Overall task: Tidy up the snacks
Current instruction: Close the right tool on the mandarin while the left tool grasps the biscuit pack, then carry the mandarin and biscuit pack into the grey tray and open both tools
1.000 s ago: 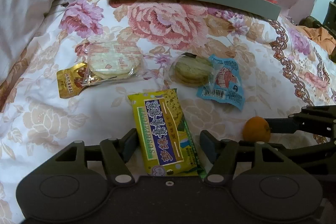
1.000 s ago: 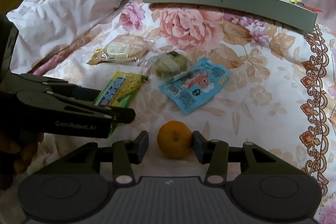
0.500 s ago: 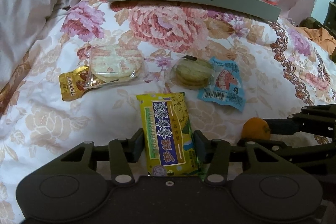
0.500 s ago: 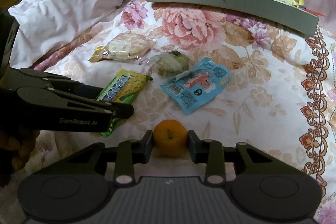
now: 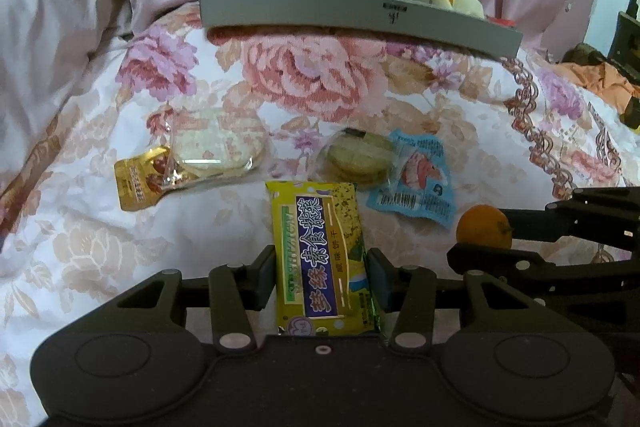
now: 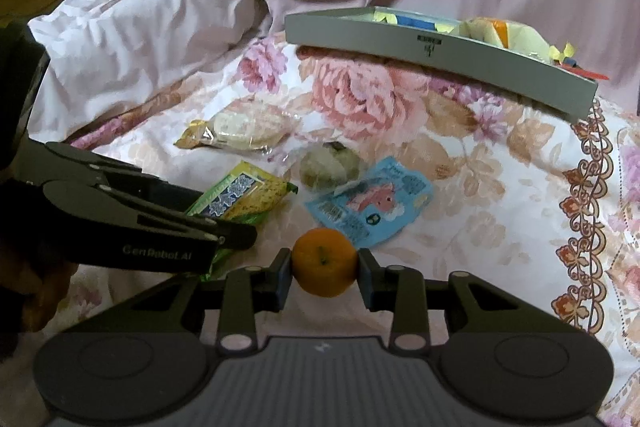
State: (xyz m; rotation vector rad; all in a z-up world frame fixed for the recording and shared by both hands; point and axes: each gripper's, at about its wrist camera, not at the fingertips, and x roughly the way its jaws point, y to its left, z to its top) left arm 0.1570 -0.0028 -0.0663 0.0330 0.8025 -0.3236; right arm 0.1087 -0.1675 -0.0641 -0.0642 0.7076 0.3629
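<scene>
My left gripper [image 5: 322, 277] is shut on a yellow and purple biscuit packet [image 5: 320, 251] that lies lengthwise between its pads on the floral bedspread. The same packet [image 6: 240, 197] shows in the right wrist view, partly behind the left gripper's fingers [image 6: 224, 237]. My right gripper [image 6: 323, 273] is shut on a small orange [image 6: 324, 261], with both pads against its sides. In the left wrist view the orange [image 5: 484, 231] sits between the right gripper's fingers [image 5: 520, 227] at the right edge.
A grey tray [image 5: 360, 17] [image 6: 440, 61] with several snacks in it rests at the back of the bed. Loose on the bedspread lie a clear pack of pale crackers [image 5: 208, 151], a pack of greenish biscuits [image 5: 360, 157] and a blue sachet [image 5: 420, 183]. A pink duvet [image 6: 140, 39] is piled at the left.
Both grippers went from open to shut: the left one closed on the yellow packet and the right one on the orange. Both objects have lifted slightly.
</scene>
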